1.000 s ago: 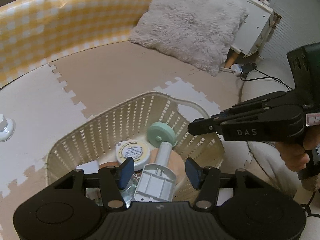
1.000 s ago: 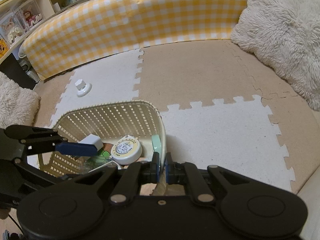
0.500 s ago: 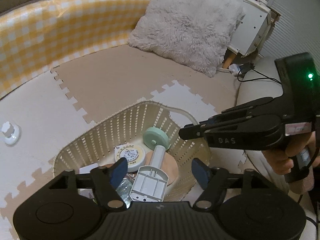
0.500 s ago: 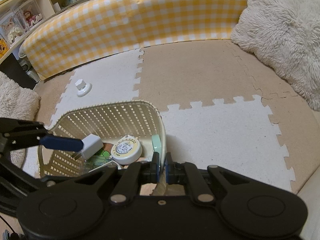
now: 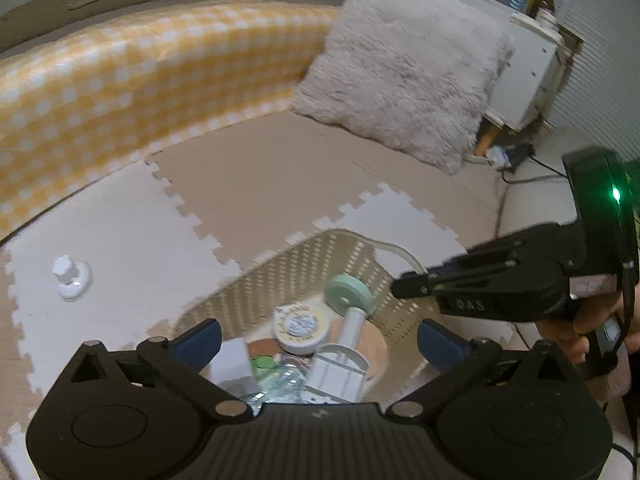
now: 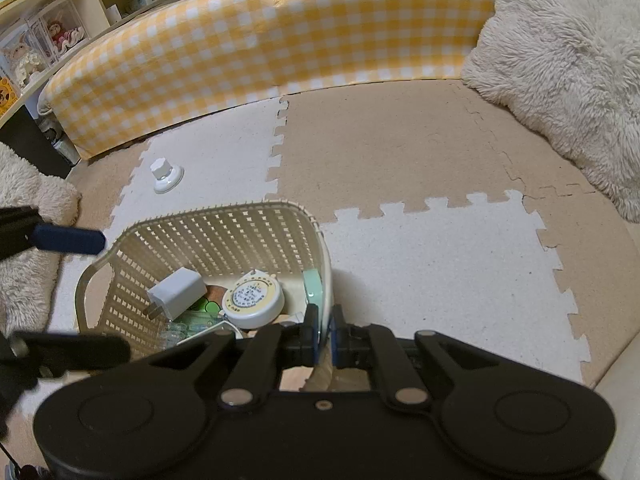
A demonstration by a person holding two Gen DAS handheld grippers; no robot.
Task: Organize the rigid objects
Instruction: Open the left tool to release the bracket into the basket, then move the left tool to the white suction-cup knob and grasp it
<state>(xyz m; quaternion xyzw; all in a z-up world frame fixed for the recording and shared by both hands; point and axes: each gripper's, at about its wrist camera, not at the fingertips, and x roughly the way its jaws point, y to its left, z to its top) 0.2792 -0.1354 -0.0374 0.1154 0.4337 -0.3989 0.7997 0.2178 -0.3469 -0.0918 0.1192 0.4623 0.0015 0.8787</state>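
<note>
A cream lattice basket (image 6: 224, 210) stands on the foam mat. In it lie a white plug charger (image 6: 176, 292), a round yellow-rimmed tin (image 6: 252, 298) and a white handle with a mint green wheel (image 5: 346, 294). My left gripper (image 5: 320, 340) hovers above the basket, its jaws opening wide with nothing between them. One of its blue fingers (image 6: 68, 238) shows at the left of the right wrist view. My right gripper (image 6: 325, 332) is shut on the basket's near right rim. It also shows from the side as the right gripper (image 5: 400, 290) in the left wrist view.
A small white knob (image 6: 166, 172) sits alone on the white mat tile, left of and beyond the basket. A yellow checked bumper (image 6: 260, 40) curves along the back. A fluffy cushion (image 6: 560, 60) leans at the back right. A white cabinet (image 5: 528, 68) stands beyond it.
The left gripper let go of the white charger, which now lies in the basket. Its jaws spread wide and it rose. The right gripper kept still on the rim.
</note>
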